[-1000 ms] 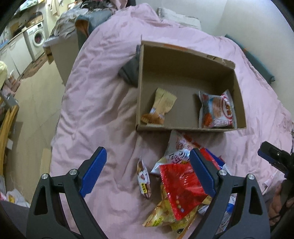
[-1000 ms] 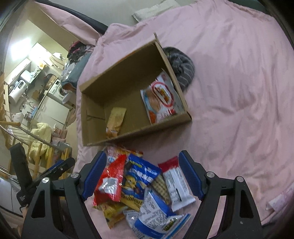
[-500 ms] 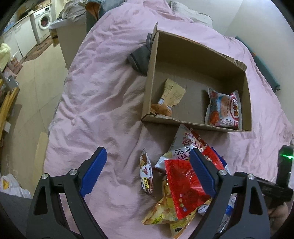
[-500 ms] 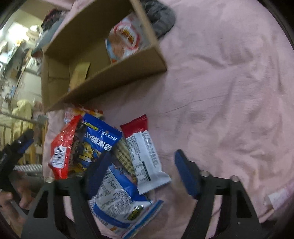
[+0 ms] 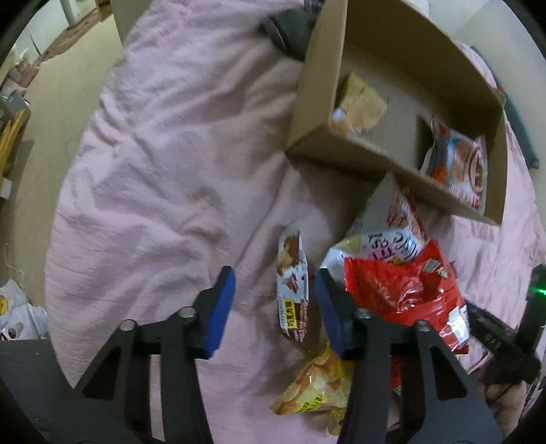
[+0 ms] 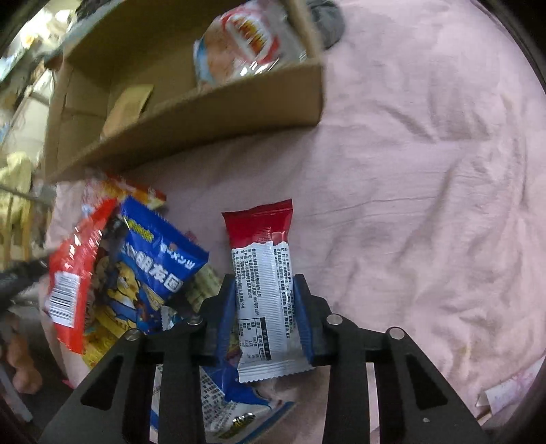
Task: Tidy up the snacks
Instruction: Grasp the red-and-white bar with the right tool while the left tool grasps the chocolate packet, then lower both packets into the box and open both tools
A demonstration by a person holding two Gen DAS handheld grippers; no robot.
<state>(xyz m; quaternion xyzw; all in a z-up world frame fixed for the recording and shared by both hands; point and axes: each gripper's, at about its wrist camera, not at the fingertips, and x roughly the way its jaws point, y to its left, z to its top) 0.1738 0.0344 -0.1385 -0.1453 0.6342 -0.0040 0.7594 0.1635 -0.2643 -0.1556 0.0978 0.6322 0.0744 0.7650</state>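
A pile of snack bags lies on the pink bedcover (image 5: 153, 170) in front of a cardboard box (image 5: 327, 61). My left gripper (image 5: 274, 304) points down over a narrow brown-and-white packet (image 5: 291, 273). Its jaws are closing; the packet lies between them near the right pad, untouched on the left. My right gripper (image 6: 264, 304) is closing on a red-and-white bar packet (image 6: 262, 273), and both pads touch its sides. The box (image 6: 204, 109) holds a yellowish packet (image 5: 361, 102) and an orange-and-white bag (image 5: 457, 167).
A red bag (image 5: 392, 290), a pink-white bag (image 5: 392, 235) and a yellow chips bag (image 5: 317, 386) lie right of the left gripper. A blue bag (image 6: 153, 273) sits left of the bar. Grey cloth (image 5: 290, 27) lies behind the box. The bed's edge and floor (image 5: 51, 85) are on the left.
Both grippers have dropped toward the pile and tilted downward. The left jaws narrowed around the brown-and-white packet. The right jaws came in onto the red-and-white bar.
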